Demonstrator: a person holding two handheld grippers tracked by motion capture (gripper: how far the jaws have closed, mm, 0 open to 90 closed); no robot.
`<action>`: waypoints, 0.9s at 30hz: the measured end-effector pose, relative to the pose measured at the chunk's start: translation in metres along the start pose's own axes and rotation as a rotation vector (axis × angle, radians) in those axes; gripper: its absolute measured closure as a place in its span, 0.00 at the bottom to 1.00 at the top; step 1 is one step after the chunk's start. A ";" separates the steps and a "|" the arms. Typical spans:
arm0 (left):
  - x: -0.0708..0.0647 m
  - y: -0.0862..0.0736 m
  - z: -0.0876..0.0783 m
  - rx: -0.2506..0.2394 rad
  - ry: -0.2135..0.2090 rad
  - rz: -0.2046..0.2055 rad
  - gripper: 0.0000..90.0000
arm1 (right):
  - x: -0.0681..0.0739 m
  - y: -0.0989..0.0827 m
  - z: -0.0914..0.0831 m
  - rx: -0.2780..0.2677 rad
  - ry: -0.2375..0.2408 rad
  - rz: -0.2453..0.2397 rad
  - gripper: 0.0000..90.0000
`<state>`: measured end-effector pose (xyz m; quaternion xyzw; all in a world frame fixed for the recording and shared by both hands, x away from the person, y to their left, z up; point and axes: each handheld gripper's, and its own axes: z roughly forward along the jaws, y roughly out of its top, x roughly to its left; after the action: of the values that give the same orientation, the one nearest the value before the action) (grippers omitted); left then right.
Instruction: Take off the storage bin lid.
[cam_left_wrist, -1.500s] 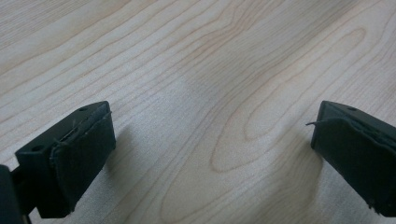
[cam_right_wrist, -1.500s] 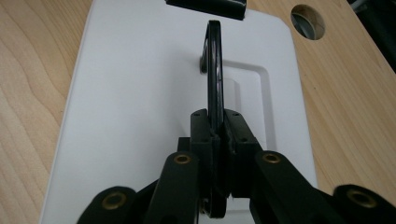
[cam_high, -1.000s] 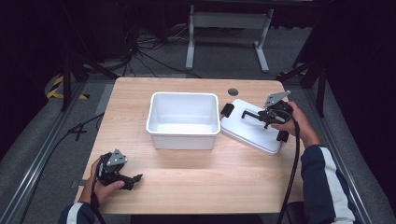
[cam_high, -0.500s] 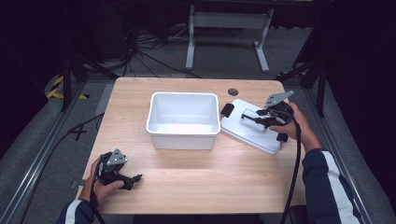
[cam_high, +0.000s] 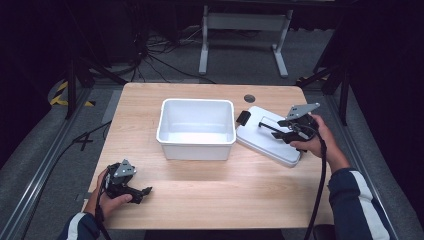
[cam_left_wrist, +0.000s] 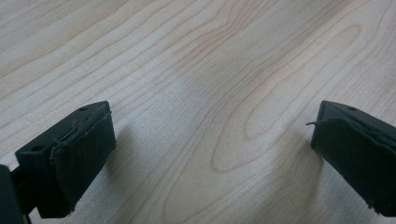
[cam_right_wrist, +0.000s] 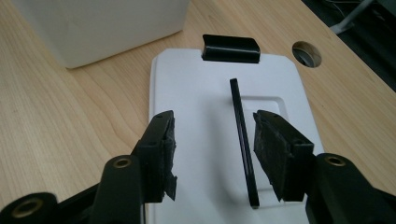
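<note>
A white lid (cam_high: 260, 140) (cam_right_wrist: 201, 93) lies flat on the wooden table, just right of an empty white tub (cam_high: 196, 149) (cam_right_wrist: 93, 32). A thin black handle (cam_right_wrist: 240, 126) runs along the lid's top, and a black clip (cam_high: 243, 118) (cam_right_wrist: 230, 48) sits on the end nearest the tub. My right gripper (cam_high: 272, 130) (cam_right_wrist: 215, 140) hovers over the lid. Its jaws have just been opening and now stand apart, the handle between them close to the right pad, not pressed. My left gripper (cam_high: 145, 192) (cam_left_wrist: 210, 140) rests open on bare wood at the front left.
A round cable hole (cam_high: 249, 98) (cam_right_wrist: 307, 52) is cut in the table (cam_high: 225, 200) behind the lid. Beyond the far edge are a metal stand (cam_high: 245, 22) and loose cables on the floor. The table's front half is bare wood.
My right gripper has drawn back a little to the right and upward over the lid, and its jaws have spread apart. The left gripper has stayed where it was.
</note>
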<state>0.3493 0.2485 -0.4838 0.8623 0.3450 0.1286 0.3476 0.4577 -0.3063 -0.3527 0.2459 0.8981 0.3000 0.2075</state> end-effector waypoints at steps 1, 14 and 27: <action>0.000 0.000 0.000 0.002 -0.002 0.002 0.00 | 0.002 -0.002 -0.002 0.003 -0.011 0.006 0.53; 0.001 0.000 0.000 0.001 -0.008 0.008 0.00 | 0.011 -0.030 -0.027 0.008 -0.052 0.029 0.45; 0.001 0.001 0.000 0.003 -0.010 0.010 0.00 | 0.029 -0.058 -0.046 0.000 -0.106 0.036 0.39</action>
<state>0.3505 0.2489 -0.4835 0.8653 0.3391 0.1255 0.3472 0.3923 -0.3508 -0.3627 0.2775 0.8813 0.2900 0.2495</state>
